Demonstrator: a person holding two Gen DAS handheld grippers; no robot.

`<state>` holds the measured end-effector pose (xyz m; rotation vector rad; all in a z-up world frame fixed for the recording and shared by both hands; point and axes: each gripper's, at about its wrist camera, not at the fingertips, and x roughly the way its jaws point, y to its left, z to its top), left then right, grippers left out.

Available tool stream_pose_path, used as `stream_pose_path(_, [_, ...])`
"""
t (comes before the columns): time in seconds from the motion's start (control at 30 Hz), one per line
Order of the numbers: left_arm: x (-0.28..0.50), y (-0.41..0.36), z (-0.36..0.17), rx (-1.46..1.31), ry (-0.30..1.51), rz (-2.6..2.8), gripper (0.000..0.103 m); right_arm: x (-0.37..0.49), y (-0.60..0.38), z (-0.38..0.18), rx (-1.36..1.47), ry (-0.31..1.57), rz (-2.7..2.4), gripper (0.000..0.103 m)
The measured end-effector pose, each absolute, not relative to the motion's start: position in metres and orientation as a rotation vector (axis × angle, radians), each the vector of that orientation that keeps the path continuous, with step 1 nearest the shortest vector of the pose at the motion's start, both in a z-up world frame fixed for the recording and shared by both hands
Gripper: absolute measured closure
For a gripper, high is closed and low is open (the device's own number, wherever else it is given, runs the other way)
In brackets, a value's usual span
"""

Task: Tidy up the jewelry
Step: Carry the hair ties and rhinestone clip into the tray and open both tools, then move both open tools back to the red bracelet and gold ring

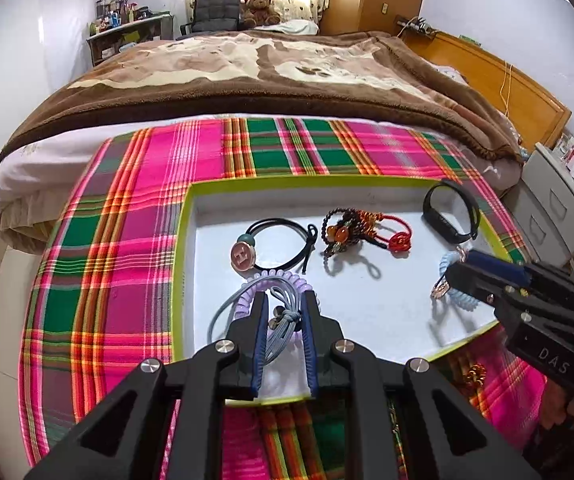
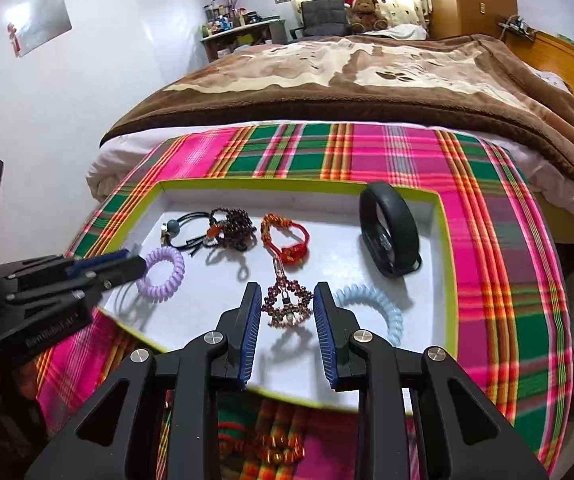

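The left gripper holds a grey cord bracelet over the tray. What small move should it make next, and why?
Probably shift the left gripper slightly right and down, toward the bare white floor of the tray. The grey cord bracelet is pinched between its pads and overlaps the purple spiral tie, so releasing here might tangle them.

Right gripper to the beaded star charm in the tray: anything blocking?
Nothing visible. The beaded star charm already hangs between the right gripper's fingers, above the tray's white floor. The light blue coil tie lies just outside the right finger, the purple coil tie well left.
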<state>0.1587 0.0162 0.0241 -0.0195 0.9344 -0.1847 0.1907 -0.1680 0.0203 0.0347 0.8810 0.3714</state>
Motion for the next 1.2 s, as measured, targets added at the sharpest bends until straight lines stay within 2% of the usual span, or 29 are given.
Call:
stream_pose_path(0.37, [0.165,0.015,0.012,-0.007,0.96,-0.173,0.086,0.214,-0.146,0.009,-0.027,0.907,0.383,0.076])
stream_pose_path(0.43, [0.167,0.013,0.012,-0.003,0.962,-0.171,0.086,0.216,-0.145,0.007,-0.032,0.913,0.378,0.079])
stream_pose_path(0.47, [0.167,0.013,0.012,-0.005,0.962,-0.174,0.086,0.217,-0.144,0.006,-0.034,0.915,0.38,0.085])
stream_pose_path(0.73, [0.169,0.014,0.007,-0.009,0.974,-0.17,0.085,0.219,-0.144,0.004,-0.027,0.915,0.373,0.085])
stream_pose_path(0.8, [0.169,0.013,0.008,-0.009,0.972,-0.172,0.081,0.219,-0.144,0.004,-0.024,0.916,0.372,0.085])
stream_pose_path(0.93, [0.169,0.013,0.008,-0.01,0.972,-0.169,0.079,0.218,-0.145,0.004,-0.017,0.918,0.381,0.085])
stream_pose_path(1.0, [0.168,0.013,0.009,-0.009,0.968,-0.167,0.076,0.218,-0.145,0.004,-0.015,0.919,0.379,0.085])
stream_pose_path(1.1, [0.168,0.014,0.012,-0.028,0.961,-0.18,0.064,0.217,-0.144,0.006,-0.013,0.913,0.381,0.085])
stream_pose_path(1.2, [0.166,0.013,0.015,-0.016,0.953,-0.17,0.063,0.213,-0.144,0.009,-0.02,0.903,0.379,0.085])
